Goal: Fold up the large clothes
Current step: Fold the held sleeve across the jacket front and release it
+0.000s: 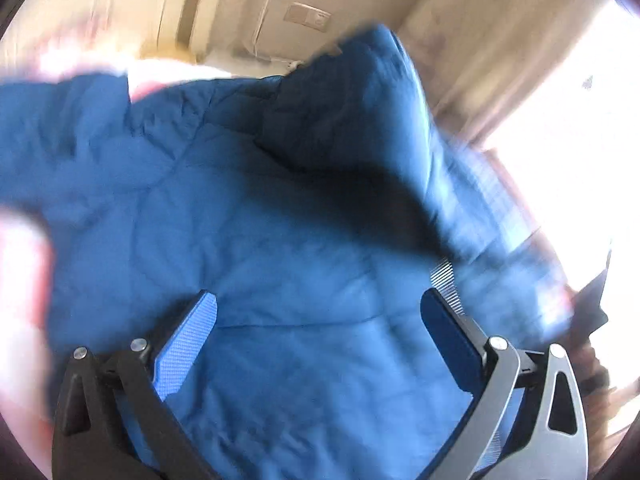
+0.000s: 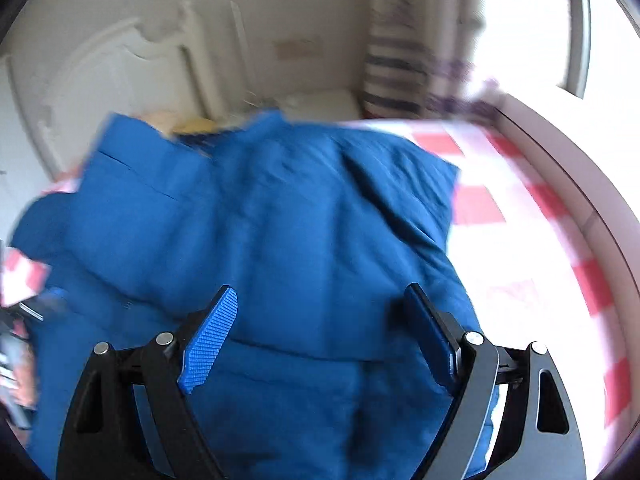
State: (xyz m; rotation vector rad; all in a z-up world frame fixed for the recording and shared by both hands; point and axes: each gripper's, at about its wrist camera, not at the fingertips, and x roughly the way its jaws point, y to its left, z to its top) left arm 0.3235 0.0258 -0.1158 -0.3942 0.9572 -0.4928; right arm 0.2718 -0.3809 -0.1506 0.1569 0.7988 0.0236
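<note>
A large blue quilted jacket [image 1: 248,216] fills most of the left wrist view, with one part [image 1: 360,92] bulging up at the back. My left gripper [image 1: 320,304] hovers over it with its blue pads wide apart and nothing pinched between them. In the right wrist view the same jacket [image 2: 272,216] lies in a puffy heap on a red-and-white checked bedcover [image 2: 516,216]. My right gripper [image 2: 320,300] is open above the jacket's near part, and the fabric passes below the pads without being pressed. Both pictures are motion-blurred.
The bed's pale rim [image 2: 576,184] curves along the right side below a bright window [image 2: 600,32]. A white headboard [image 2: 120,72] and a striped cushion [image 2: 392,76] stand at the back. Dark clutter [image 2: 16,344] sits at the left edge.
</note>
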